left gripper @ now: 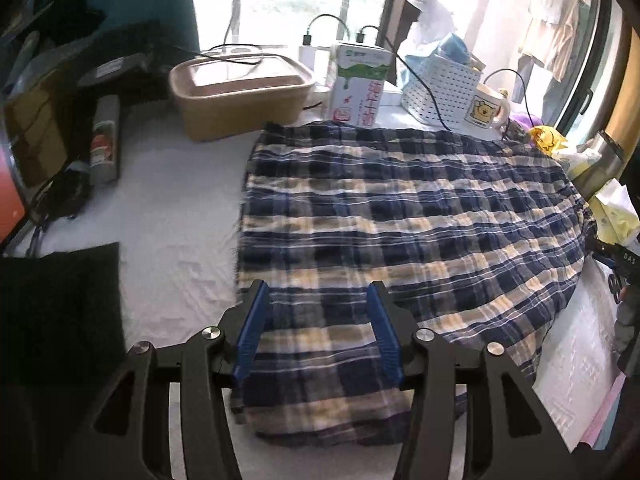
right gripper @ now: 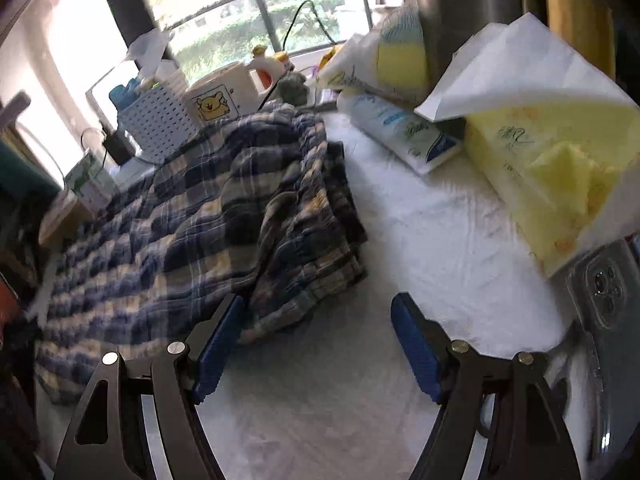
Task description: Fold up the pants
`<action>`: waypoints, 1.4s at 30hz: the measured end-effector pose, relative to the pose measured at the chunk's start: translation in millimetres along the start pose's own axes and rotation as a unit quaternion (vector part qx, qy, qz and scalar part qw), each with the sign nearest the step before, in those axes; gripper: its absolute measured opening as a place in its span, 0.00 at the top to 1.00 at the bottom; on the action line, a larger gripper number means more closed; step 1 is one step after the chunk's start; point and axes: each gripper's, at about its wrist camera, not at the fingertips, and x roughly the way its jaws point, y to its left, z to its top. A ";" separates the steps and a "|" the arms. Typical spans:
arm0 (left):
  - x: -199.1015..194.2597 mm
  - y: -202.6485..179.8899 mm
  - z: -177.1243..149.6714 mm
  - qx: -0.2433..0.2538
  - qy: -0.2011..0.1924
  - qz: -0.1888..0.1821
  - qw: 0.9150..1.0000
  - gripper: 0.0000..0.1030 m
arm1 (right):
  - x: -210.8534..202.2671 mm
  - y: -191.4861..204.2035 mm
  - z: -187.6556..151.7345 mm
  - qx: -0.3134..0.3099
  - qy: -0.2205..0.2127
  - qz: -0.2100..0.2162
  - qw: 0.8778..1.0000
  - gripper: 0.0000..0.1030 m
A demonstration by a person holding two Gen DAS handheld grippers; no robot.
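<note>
The navy, yellow and white plaid pants (left gripper: pixel 400 220) lie spread flat on the white table cover (left gripper: pixel 176 240), and in the left wrist view their near end is doubled over. My left gripper (left gripper: pixel 318 292) hovers over that near end, open, its blue pads (left gripper: pixel 256 328) apart with the cloth lying loose below them. In the right wrist view the pants (right gripper: pixel 180 232) fill the left side, with a bunched, rumpled edge (right gripper: pixel 320 240). My right gripper (right gripper: pixel 318 302) stands open over bare table cover, its left pad (right gripper: pixel 218 344) just beside that rumpled edge and nothing between the pads.
Along the window side stand a tan lidded box (left gripper: pixel 240 92), a milk carton (left gripper: pixel 360 88), a white perforated basket (left gripper: pixel 440 84) and a bear mug (left gripper: pixel 486 110). A black cloth (left gripper: pixel 60 312) lies at the left. A yellow tissue pack (right gripper: pixel 552 168), a white tube (right gripper: pixel 404 132) and a phone (right gripper: pixel 608 292) crowd the right.
</note>
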 end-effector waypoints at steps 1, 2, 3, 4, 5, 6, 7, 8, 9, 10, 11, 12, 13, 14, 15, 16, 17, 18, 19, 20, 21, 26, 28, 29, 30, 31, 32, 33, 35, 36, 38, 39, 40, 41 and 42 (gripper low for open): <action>-0.2 2.6 -1.1 -0.003 0.000 0.001 1.000 0.51 | 2.0 0.4 1.9 0.008 0.001 0.009 1.000 0.25; 0.4 6.4 -2.9 -0.007 0.002 0.004 1.000 0.51 | 3.8 0.5 4.5 0.015 -0.001 0.016 1.000 0.25; 1.1 8.7 -4.2 -0.009 0.003 0.005 1.000 0.51 | 5.9 0.6 7.3 0.023 -0.004 0.020 1.000 0.25; 2.3 11.0 -5.2 -0.012 0.003 0.008 1.000 0.51 | 9.1 0.8 10.5 0.031 -0.007 0.022 0.999 0.25; 3.3 13.3 -6.3 -0.014 0.004 0.011 1.000 0.51 | 11.6 1.7 14.0 0.034 -0.008 0.021 0.999 0.25; 4.0 16.1 -7.3 -0.017 0.003 0.013 1.000 0.51 | 14.5 3.6 16.8 0.036 -0.012 0.017 0.999 0.25; 4.4 17.5 -7.7 -0.019 0.002 0.014 1.000 0.51 | 18.4 6.4 19.5 0.036 -0.014 0.015 0.999 0.25; 5.2 19.7 -8.1 -0.022 0.002 0.015 1.000 0.51 | 21.2 8.9 21.4 0.034 -0.018 0.010 0.999 0.25; 5.7 21.4 -7.7 -0.024 0.002 0.015 1.000 0.51 | 24.7 12.4 23.5 0.032 -0.019 0.006 0.999 0.25; 6.2 22.8 -7.6 -0.026 0.003 0.016 1.000 0.51 | 28.1 15.8 25.8 0.029 -0.021 0.001 0.999 0.25; 6.9 24.0 -7.5 -0.028 0.003 0.015 0.999 0.51 | 30.5 18.2 28.1 0.027 -0.021 -0.003 0.999 0.25; 7.6 24.9 -7.0 -0.029 0.004 0.016 0.999 0.51 | 32.8 19.6 30.3 0.030 -0.023 -0.004 0.999 0.25; 8.0 25.5 -6.7 -0.030 0.004 0.016 0.999 0.51 | 34.5 19.1 32.1 0.033 -0.024 -0.002 0.999 0.31; 7.9 26.0 -6.4 -0.030 0.003 0.016 0.999 0.51 | 35.8 18.6 33.6 0.037 -0.027 -0.007 0.999 0.46; 7.8 26.7 -6.0 -0.031 0.003 0.015 0.999 0.51 | 36.3 17.3 35.1 0.039 -0.028 -0.016 0.999 0.55; 7.5 26.7 -6.0 -0.031 0.002 0.015 0.999 0.51 | 37.2 14.9 36.5 0.042 -0.029 -0.022 0.998 0.66; 7.2 26.7 -6.0 -0.031 0.001 0.013 0.999 0.51 | 37.3 11.9 37.6 0.047 -0.028 -0.019 0.998 0.69; 7.0 26.0 -6.1 -0.031 -0.001 0.011 0.999 0.51 | 36.0 8.9 38.3 0.052 -0.030 -0.013 0.998 0.71; 6.8 25.2 -6.1 -0.029 -0.002 0.009 1.000 0.51 | 32.8 9.9 39.0 0.046 -0.036 -0.014 0.998 0.72; 6.4 23.7 -6.6 -0.026 -0.003 0.006 1.000 0.51 | 28.8 11.1 39.0 0.039 -0.041 -0.015 0.998 0.73; 6.2 22.7 -6.6 -0.025 -0.004 0.004 1.000 0.50 | 23.9 15.0 40.0 0.030 -0.048 -0.017 0.998 0.73; 1.5 17.1 -9.1 -0.017 -0.010 -0.009 1.000 0.50 | -5.5 37.3 51.9 -0.001 -0.088 -0.010 0.996 0.74; -1.5 16.7 -11.0 -0.016 -0.014 -0.015 1.000 0.50 | -17.6 49.4 58.2 -0.012 -0.103 -0.005 0.995 0.74; -3.1 17.2 -12.1 -0.016 -0.015 -0.016 1.000 0.50 | -23.0 56.4 61.1 -0.018 -0.110 -0.003 0.994 0.74; -6.1 18.4 -13.9 -0.016 -0.018 -0.017 1.000 0.50 | -28.8 63.8 63.0 -0.025 -0.118 -0.002 0.993 0.74; -8.2 19.6 -15.2 -0.015 -0.020 -0.018 1.000 0.50 | -34.8 71.6 63.8 -0.033 -0.125 -0.002 0.992 0.74; -10.6 21.6 -17.0 -0.015 -0.022 -0.018 0.999 0.50 | -40.1 81.0 64.8 -0.042 -0.132 0.001 0.990 0.74; -13.2 24.2 -19.0 -0.017 -0.025 -0.018 0.999 0.50 | -44.2 88.8 64.6 -0.050 -0.135 0.006 0.990 0.74; -17.1 29.8 -23.2 -0.019 -0.026 -0.019 0.999 0.50 | -53.9 108.1 64.7 -0.071 -0.145 0.014 0.987 0.74; -19.0 33.6 -26.2 -0.020 -0.026 -0.019 0.999 0.50 | -57.0 117.0 65.6 -0.081 -0.149 0.016 0.985 0.74; -21.3 38.9 -30.3 -0.022 -0.026 -0.019 0.999 0.50 | -63.2 137.0 64.7 -0.101 -0.156 0.022 0.982 0.74; -23.1 42.7 -32.7 -0.022 -0.026 -0.021 0.999 0.49 | -65.7 147.9 63.5 -0.108 -0.158 0.030 0.981 0.74; -24.8 45.3 -34.4 -0.023 -0.026 -0.022 0.999 0.49 | -66.7 154.2 62.1 -0.112 -0.158 0.035 0.981 0.74; -27.2 49.2 -36.3 -0.023 -0.028 -0.023 0.999 0.49 | -68.7 163.9 59.7 -0.119 -0.158 0.042 0.979 0.74; -29.5 52.2 -38.1 -0.023 -0.029 -0.023 0.999 0.49 | -70.0 174.8 57.4 -0.128 -0.158 0.047 0.978 0.74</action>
